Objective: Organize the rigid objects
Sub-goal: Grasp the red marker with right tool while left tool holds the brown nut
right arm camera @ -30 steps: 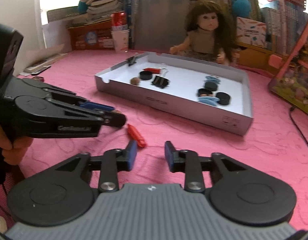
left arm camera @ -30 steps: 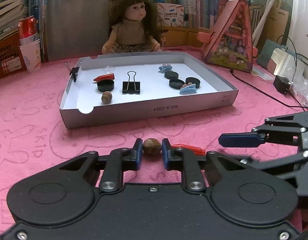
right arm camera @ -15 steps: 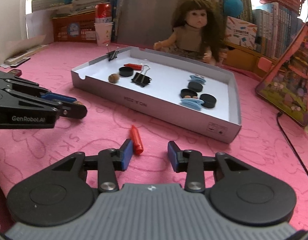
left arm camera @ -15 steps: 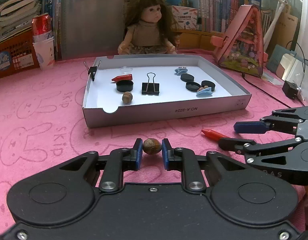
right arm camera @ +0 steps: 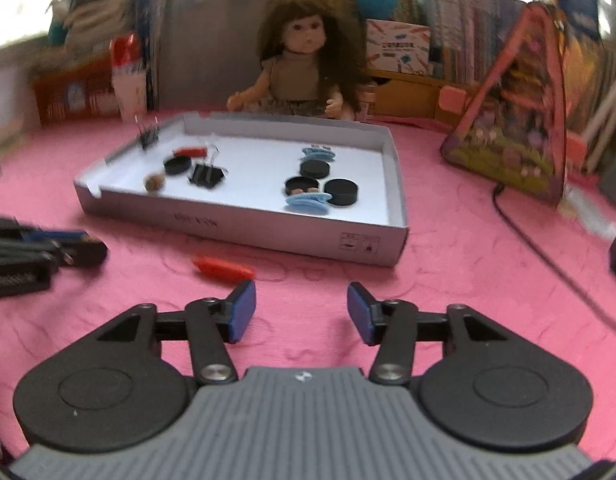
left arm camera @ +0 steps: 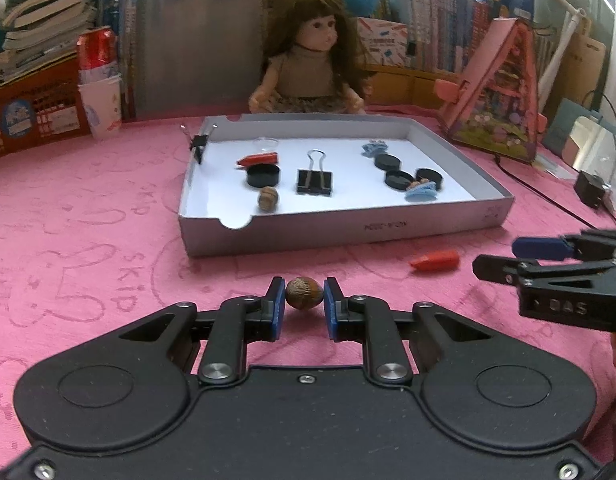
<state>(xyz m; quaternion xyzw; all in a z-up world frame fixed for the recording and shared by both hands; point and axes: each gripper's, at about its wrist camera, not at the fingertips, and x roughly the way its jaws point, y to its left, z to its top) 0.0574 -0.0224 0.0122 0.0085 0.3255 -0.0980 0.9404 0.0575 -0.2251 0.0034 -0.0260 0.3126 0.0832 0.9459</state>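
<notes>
My left gripper [left arm camera: 304, 302] is shut on a brown nut [left arm camera: 304, 298], held above the pink cloth in front of the grey tray [left arm camera: 339, 232]. The tray holds another nut [left arm camera: 267, 199], a binder clip [left arm camera: 314, 181], black caps [left arm camera: 262, 175], a red piece [left arm camera: 258, 158] and blue pieces [left arm camera: 420, 192]. A red piece [left arm camera: 435, 260] lies on the cloth in front of the tray, also in the right wrist view [right arm camera: 224, 268]. My right gripper [right arm camera: 301, 312] is open and empty, just behind and right of that red piece.
A doll [left arm camera: 313, 68] sits behind the tray. A pink toy house [left arm camera: 499, 96] stands at the right with a black cable [left arm camera: 547, 196] beside it. A paper cup [left arm camera: 102, 106], a can and book stacks stand at the back left.
The left gripper has kept the nut and backed off to the left, away from the tray. The right gripper has swung right and opened wider; the red piece now lies ahead-left of it.
</notes>
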